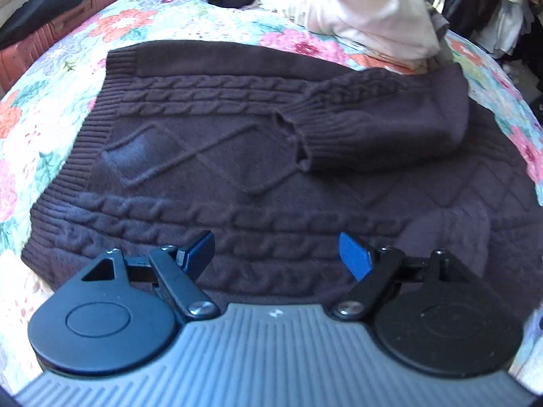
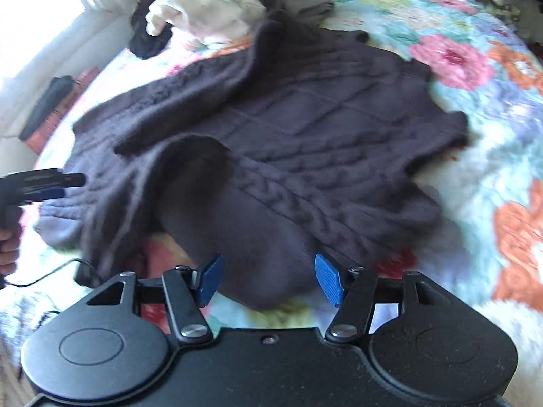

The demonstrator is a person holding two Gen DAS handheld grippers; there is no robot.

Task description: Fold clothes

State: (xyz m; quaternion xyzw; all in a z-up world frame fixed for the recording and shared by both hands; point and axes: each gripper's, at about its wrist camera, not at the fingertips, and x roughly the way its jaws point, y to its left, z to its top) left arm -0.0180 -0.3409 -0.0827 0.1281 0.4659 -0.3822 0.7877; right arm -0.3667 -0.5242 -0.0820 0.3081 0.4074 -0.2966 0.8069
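On quilt (image 1: 51, 108): sweater (image 1: 271, 176), half-folded. My left gripper (image 1: 276, 254), right gripper (image 2: 268, 279) gaped empty. Risk: sleeve (image 1: 356, 115) slipping, bulky knit unfolding.

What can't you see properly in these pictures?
- Sweater: its right part is cut off by the left wrist view's edge.
- Sweater's near hem: hidden behind the right gripper in the right wrist view.
- Clothes pile: too bunched to tell which garments.
- Person's hand: cut off by the right wrist view's left edge.

sweater (image 1: 237, 156) on bed (image 1: 68, 101) | sleeve (image 1: 356, 118) across its body | clothes pile (image 1: 366, 6) behind | suitcase (image 1: 51, 44) left of bed
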